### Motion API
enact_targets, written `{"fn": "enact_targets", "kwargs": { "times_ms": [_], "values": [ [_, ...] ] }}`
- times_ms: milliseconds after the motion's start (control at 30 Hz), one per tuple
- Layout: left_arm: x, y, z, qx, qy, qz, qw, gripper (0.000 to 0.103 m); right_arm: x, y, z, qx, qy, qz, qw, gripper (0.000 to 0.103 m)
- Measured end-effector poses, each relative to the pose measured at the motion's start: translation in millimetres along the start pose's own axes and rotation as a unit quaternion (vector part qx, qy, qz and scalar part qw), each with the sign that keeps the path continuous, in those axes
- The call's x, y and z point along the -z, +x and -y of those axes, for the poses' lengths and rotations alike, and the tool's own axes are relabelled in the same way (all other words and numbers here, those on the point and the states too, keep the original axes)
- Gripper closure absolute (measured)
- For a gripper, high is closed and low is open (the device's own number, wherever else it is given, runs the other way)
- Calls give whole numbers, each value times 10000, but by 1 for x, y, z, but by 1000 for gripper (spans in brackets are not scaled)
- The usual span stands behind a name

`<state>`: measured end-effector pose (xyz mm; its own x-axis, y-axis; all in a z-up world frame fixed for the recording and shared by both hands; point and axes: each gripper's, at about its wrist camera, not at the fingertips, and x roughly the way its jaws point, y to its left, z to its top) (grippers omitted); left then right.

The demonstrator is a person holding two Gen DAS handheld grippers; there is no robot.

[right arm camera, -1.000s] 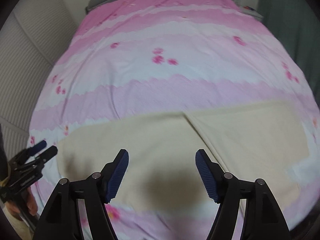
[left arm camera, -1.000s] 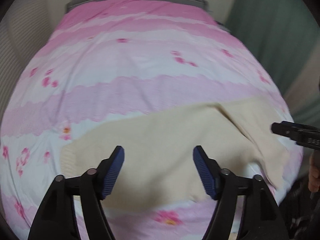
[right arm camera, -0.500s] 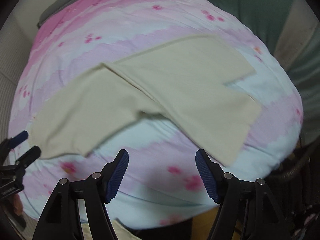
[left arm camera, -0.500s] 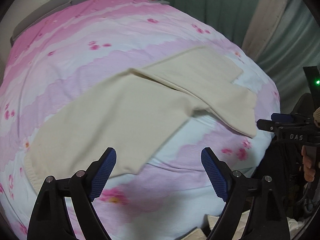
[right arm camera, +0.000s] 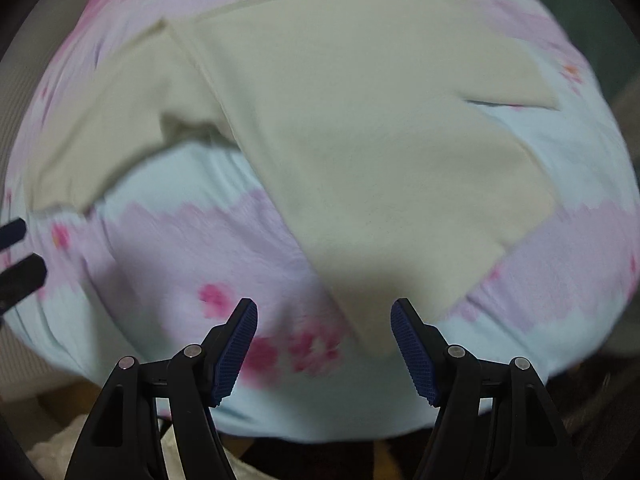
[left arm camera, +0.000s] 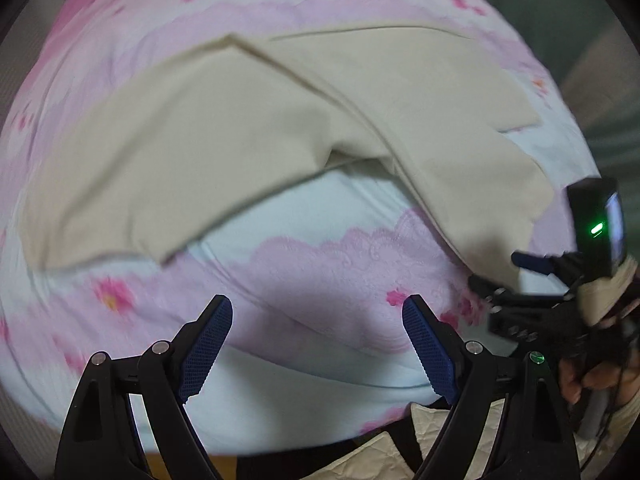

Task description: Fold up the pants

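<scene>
Cream pants [left arm camera: 248,120] lie spread flat on a pink and white floral bedspread [left arm camera: 320,272], with two legs running toward the right; they also show in the right wrist view [right arm camera: 360,152]. My left gripper [left arm camera: 316,344] is open and empty, over bare bedspread in front of the pants. My right gripper [right arm camera: 324,344] is open and empty, its fingertips just short of the hem of the near leg [right arm camera: 372,320]. The right gripper also shows in the left wrist view [left arm camera: 516,276], at that leg's end.
The bed's front edge [left arm camera: 280,436] runs just below the grippers, with crumpled pale fabric [left arm camera: 400,456] on the floor beneath. A green curtain [left arm camera: 600,40] hangs at the right. The left gripper's fingers [right arm camera: 20,268] show at the left edge of the right wrist view.
Both grippers have swung right and pulled back toward the bed's front edge. The view now covers the pants legs rather than the waist part. Both stay open.
</scene>
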<state>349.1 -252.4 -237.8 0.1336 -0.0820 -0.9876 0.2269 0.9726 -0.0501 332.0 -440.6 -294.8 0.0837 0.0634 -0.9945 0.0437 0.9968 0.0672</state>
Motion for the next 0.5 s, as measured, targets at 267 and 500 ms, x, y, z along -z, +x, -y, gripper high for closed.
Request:
{"fn": "enact_targets", "kwargs": {
  "times_ms": [267,500],
  "values": [
    [19,-4,13,-291,-643,-209,9973,16,-8,69,6,240,-1354,-674,9882,45],
    [-9,-8,-3,-190,-1084,-55,9939,16,-36,30,30,170,-1491,-214,9884,95]
  ]
}}
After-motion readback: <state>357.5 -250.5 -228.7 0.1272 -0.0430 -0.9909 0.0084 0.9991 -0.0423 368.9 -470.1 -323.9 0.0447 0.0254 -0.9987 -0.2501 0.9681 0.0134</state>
